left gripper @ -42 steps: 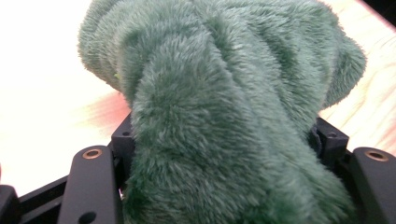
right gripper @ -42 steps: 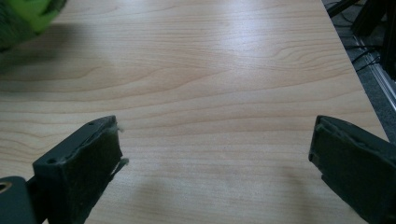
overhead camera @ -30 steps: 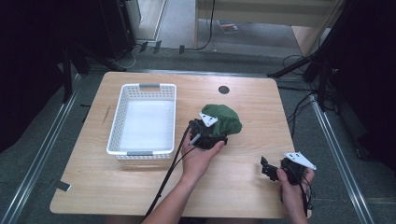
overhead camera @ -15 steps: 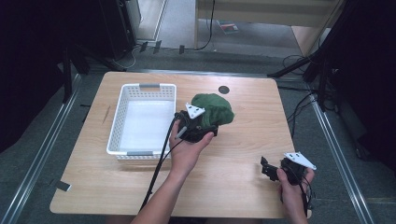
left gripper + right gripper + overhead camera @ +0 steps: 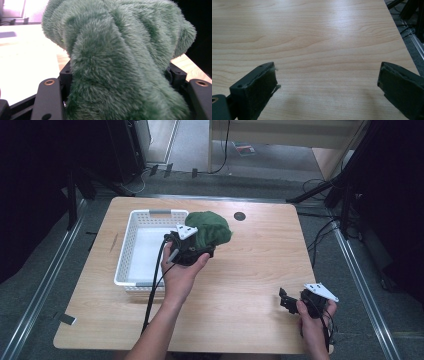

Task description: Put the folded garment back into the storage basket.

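— What is the left tool [image 5: 200, 251] doing?

— It is gripping the green plush [image 5: 209, 229], its jaws clenched on a fold of the fur. In the left gripper view the plush [image 5: 120, 57] is bulging up between the two black jaws and hiding most of what lies beyond. The plush is hanging over the right rim of the white basket [image 5: 131, 251], towards the bench's far edge; I cannot tell whether it is touching the rim.

— And the right tool [image 5: 286, 301]?

— It is sitting at the bench's near right corner with its jaws spread wide and nothing between them. In the right gripper view its two pads are standing well apart over bare wood.

— What is the bench [image 5: 260, 265] looking like?

— It is showing pale wood with a clear grain, lying flat and catching a soft glare. A round dark hole [image 5: 239, 215] is sitting near the far edge, right of the plush. The basket is standing on the left half.

— And the room around it?

— Grey floor is running round the bench, with metal rails [image 5: 42, 285] lying along both sides. Black cables [image 5: 320, 237] are trailing over the floor on the right, and dark stands are rising at the far left and far right. A lighter wooden piece [image 5: 280, 132] is standing beyond the far edge.
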Action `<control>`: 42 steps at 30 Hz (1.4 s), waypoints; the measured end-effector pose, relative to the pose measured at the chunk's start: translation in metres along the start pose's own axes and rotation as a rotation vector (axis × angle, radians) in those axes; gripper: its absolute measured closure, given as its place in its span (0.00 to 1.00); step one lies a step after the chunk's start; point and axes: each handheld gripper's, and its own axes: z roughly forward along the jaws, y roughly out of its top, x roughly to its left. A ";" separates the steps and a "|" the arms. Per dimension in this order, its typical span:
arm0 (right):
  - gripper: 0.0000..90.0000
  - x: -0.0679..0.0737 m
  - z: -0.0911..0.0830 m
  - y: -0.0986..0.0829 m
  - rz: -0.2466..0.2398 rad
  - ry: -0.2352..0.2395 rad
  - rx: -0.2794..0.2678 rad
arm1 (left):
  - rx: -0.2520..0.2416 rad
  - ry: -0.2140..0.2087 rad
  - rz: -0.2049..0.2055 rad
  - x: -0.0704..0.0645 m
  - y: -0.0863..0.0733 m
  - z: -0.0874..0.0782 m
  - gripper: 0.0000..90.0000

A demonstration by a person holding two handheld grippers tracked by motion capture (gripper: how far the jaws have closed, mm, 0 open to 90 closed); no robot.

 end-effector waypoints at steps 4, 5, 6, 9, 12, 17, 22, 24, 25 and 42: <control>0.03 0.000 0.000 0.000 -0.003 -0.001 -0.002 | -0.008 0.018 -0.012 0.013 0.003 -0.007 0.37; 0.03 0.000 0.000 0.000 -0.003 -0.002 -0.001 | -0.016 0.026 -0.016 0.019 0.004 -0.010 0.37; 0.03 0.000 0.000 0.000 -0.002 -0.001 0.000 | -0.020 0.032 -0.021 0.022 0.004 -0.011 0.37; 0.03 0.000 0.000 0.000 -0.001 -0.003 0.000 | -0.027 0.040 -0.032 0.029 0.003 -0.014 0.37; 0.03 0.000 0.000 0.000 -0.001 -0.002 0.000 | -0.025 0.051 -0.050 0.040 0.001 -0.016 0.37; 0.03 0.000 0.000 0.000 -0.002 -0.003 -0.001 | -0.028 0.079 -0.072 0.055 -0.003 -0.019 0.37; 0.03 0.000 0.000 0.000 -0.002 -0.002 -0.001 | -0.028 0.113 -0.091 0.071 -0.006 -0.021 0.37; 0.03 0.000 0.000 0.000 -0.001 -0.002 -0.002 | -0.024 0.121 -0.096 0.076 -0.006 -0.021 0.37; 0.03 0.000 0.000 0.000 -0.001 -0.002 -0.002 | -0.021 0.136 -0.101 0.083 -0.007 -0.021 0.37; 0.03 0.000 0.000 0.000 0.001 -0.003 0.000 | 0.004 0.219 -0.173 0.132 -0.026 0.005 0.37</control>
